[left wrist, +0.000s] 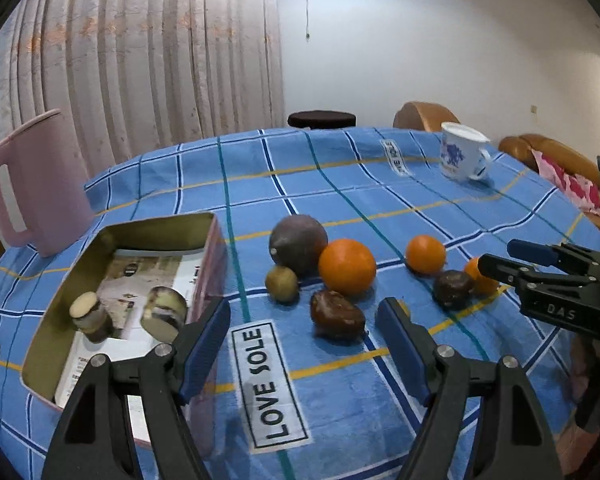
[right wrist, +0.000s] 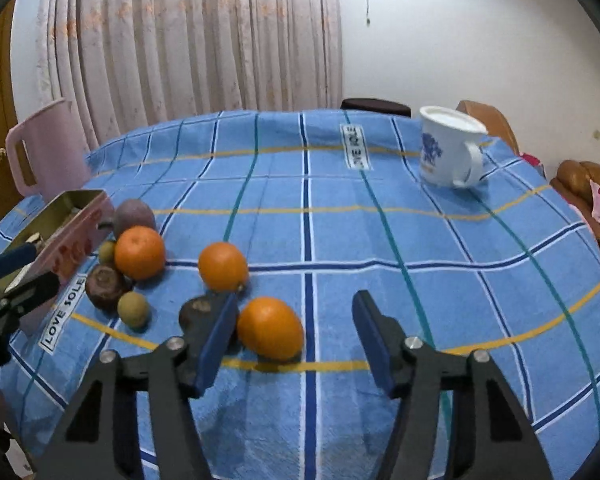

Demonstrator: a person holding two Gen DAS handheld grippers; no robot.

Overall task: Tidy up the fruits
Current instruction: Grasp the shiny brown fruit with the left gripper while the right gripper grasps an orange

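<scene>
Left-wrist view showed the left gripper (left wrist: 304, 344) with its jaws spread wide and nothing between them, hovering over the blue checked tablecloth (left wrist: 340, 392) just in front of a dark brown fruit (left wrist: 337, 315). Behind that fruit lay a large orange (left wrist: 347, 267), a big purplish fruit (left wrist: 298, 245) and a small green one (left wrist: 282, 283) — all loose on the cloth. To their left stood an open tin box (left wrist: 124, 300), two small items lying inside it. Right-wrist view showed the right gripper (right wrist: 296, 340) parted too, gripping nothing, with an orange (right wrist: 270, 333) on the cloth near its left finger — untouched. A white mug (right wrist: 448, 148) stood well behind.
</scene>
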